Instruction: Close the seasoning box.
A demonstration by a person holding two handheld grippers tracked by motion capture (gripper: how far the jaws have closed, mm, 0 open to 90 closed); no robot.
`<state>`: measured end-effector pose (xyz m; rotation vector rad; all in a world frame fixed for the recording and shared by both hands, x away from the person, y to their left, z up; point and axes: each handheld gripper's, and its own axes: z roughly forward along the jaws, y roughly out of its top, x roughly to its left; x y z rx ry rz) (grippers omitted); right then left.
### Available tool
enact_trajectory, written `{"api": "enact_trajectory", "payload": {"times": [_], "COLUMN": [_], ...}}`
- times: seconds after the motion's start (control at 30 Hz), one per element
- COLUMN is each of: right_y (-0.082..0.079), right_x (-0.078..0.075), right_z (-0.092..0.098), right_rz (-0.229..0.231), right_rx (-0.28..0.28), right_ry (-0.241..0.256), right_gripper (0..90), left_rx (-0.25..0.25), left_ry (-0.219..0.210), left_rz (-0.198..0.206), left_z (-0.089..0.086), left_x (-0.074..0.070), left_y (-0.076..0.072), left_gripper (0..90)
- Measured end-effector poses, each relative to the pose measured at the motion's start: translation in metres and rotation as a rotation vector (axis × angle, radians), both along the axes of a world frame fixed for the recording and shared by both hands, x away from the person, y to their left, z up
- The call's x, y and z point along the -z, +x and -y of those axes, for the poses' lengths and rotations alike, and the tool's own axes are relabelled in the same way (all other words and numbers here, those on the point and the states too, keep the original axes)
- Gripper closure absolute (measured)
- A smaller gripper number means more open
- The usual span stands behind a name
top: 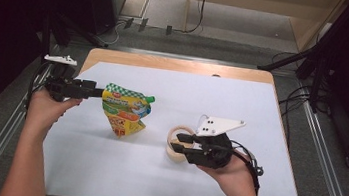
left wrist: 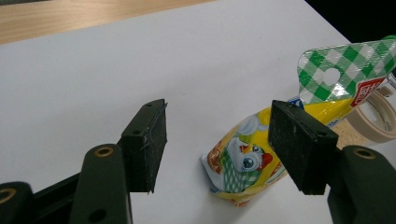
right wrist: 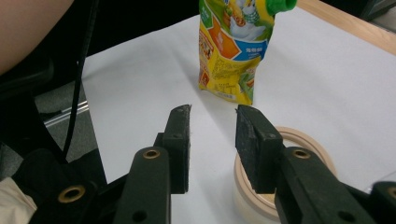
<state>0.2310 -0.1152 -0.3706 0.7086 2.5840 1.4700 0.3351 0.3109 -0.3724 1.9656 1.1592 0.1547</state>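
Left gripper (top: 99, 90): jaws open, level with the top edge of the pouch (top: 124, 110), nothing clamped. The pouch stands upright on the white surface (top: 103, 170), left of centre, long axis vertical, green cap (top: 150, 98) at its upper right corner; in the left gripper view its checked top strip (left wrist: 343, 70) lies beyond my right-hand pad, not between the pads. Right of it, near but apart, the tape roll (top: 178, 143) lies flat. Right gripper (top: 181, 144): jaws open, held over the roll's near rim, gripping nothing. Judgement: left hand is nearer the pouch; right hand is nearer the roll.
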Motion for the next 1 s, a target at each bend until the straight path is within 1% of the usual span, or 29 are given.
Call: {"api": "enact_trajectory", "payload": {"times": [0.07, 0.23, 0.33, 0.4, 0.5, 0.63, 0.77, 0.9, 1.0], "right_y": [0.001, 0.004, 0.006, 0.008, 0.01, 0.014, 0.018, 0.023, 0.027], "right_x": [-0.004, -0.012, -0.016, -0.018, -0.021, -0.025, -0.024, -0.02, -0.014], "right_z": [0.005, 0.018, 0.026, 0.032, 0.04, 0.053, 0.065, 0.073, 0.077], "right_rz": [-0.006, -0.008, -0.01, -0.014, -0.003, 0.007, 0.015, 0.006, -0.003], "right_rx": [0.008, 0.023, 0.045, 0.062, 0.078, 0.116, 0.156, 0.187, 0.205], "right_ry": [0.009, 0.011, 0.02, 0.022, 0.022, 0.028, 0.025, 0.024, 0.018], "right_gripper": [70.0, 73.2, 77.7, 78.9, 81.9, 87.0, 89.8, 90.0, 90.0], "left_rx": [0.004, 0.004, 0.006, 0.005, 0.007, 0.004, 0.004, 0.005, 0.002], "left_ry": [0.004, 0.009, 0.009, 0.014, -0.001, 0.001, 0.0, 0.001, 0.006], "left_rz": [-0.003, -0.007, -0.008, -0.008, -0.015, -0.016, -0.017, -0.016, -0.015], "left_z": [0.001, 0.0, 0.001, 0.002, 0.002, 0.001, 0.001, 0.001, 0.001], "left_x": [0.001, 0.001, 0.002, 0.002, 0.003, 0.003, 0.004, 0.004, 0.004], "left_y": [0.0, 0.0, 0.0, 0.001, 0.001, 0.001, 0.002, 0.002, 0.002], "left_gripper": [38.1, 37.9, 37.8, 37.7, 37.8, 37.7, 37.6, 37.5, 37.4]}}
